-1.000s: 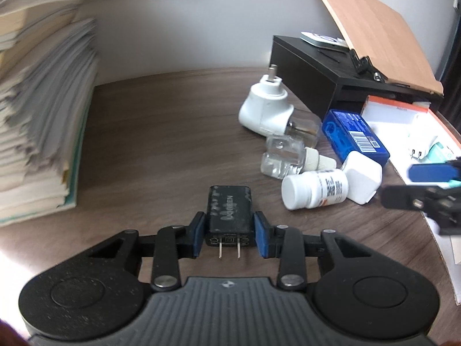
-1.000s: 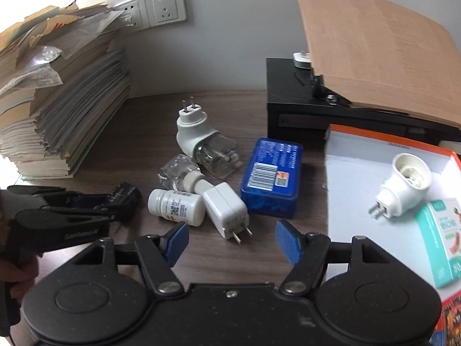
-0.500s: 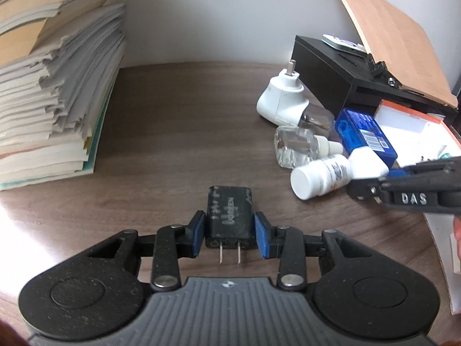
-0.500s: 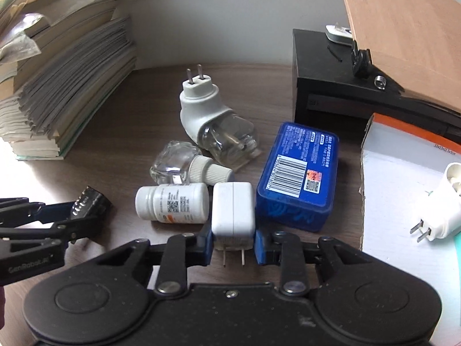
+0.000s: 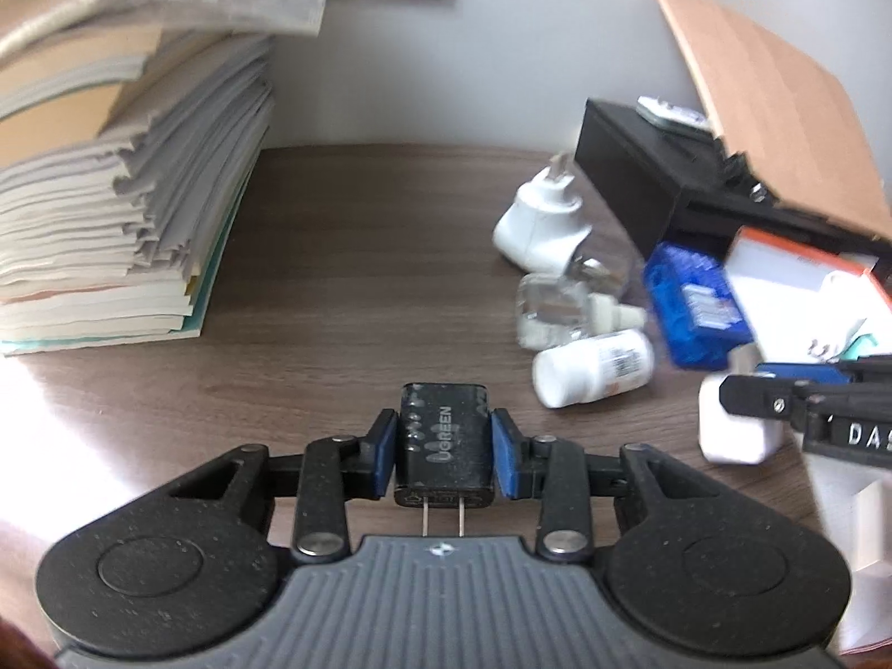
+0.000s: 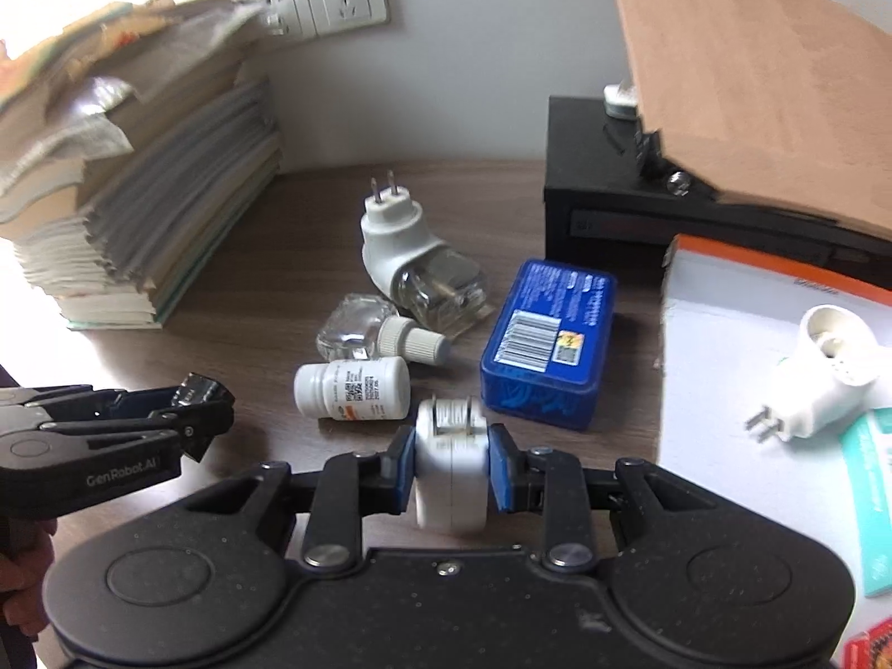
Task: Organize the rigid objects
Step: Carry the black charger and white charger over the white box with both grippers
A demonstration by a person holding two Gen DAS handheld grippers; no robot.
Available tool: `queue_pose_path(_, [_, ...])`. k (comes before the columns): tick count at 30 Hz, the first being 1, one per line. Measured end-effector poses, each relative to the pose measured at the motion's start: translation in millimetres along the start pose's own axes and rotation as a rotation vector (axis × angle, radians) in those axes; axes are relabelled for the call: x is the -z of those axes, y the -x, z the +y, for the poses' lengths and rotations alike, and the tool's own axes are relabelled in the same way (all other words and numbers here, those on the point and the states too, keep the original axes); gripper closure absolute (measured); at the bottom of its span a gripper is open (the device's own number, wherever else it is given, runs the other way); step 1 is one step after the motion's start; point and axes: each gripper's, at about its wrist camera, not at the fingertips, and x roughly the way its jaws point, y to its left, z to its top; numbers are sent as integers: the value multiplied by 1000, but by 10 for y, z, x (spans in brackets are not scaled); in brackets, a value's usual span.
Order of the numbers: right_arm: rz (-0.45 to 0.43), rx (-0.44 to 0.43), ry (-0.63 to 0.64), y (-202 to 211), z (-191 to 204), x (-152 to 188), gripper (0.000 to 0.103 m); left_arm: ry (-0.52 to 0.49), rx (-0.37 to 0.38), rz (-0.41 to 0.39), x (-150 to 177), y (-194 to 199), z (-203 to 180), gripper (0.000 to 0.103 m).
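risk, left side: the left gripper (image 5: 444, 454) is closed on the black charger (image 5: 444, 435), blue pads on its two narrow sides and its prongs pointing back at the gripper body. the pads bear on smooth plastic near the prong end, so most of the body overhangs forward; a quick swing could let it pivot or slide out and drop onto the wooden table (image 5: 345, 290).

risk, right side: the right gripper (image 6: 451, 471) is clamped on the white charger (image 6: 449, 468), which looks lifted and tipped, folded prongs facing up. its rounded glossy sides offer the pads little purchase (judged the likelier of the two to slip). a drop here would land it among the white pill bottle (image 6: 352, 390), the clear refill bottle (image 6: 365, 329) and the blue box (image 6: 549, 343), all close together just ahead of the pads, and could set the bottles rolling.

risk, shared: the two grippers work near each other; each shows at the edge of the other's view, so a crossing path toward the orange-edged box (image 6: 741, 329) on the right could knock them together.

pose: both grippers point forward and slope down toward the table. the left holds over bare table, clear of the book stack (image 5: 128, 234); the right sits between the clutter and the box, where a white plug-in heater (image 6: 819, 373) already lies.
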Motion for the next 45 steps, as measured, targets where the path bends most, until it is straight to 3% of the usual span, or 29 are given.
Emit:
queue_pose_path(9, [-59,21,-43,551,-276,153,68,16,32,-17,70,327,-440,67])
queue_pose_path(26, [-226,212,-159,1643,-1303,354,68,-120,183,-86,-66,687,-1846,67])
queue_pose_path(36, [-268,242,-210,1908,-1713,392,68,-161,220,-108,-187,704,-2374,67])
queue_pose_path(45, [-271,237,-217,1945,-1839,421,68,-171,212,-98,-149,701,-2529,67])
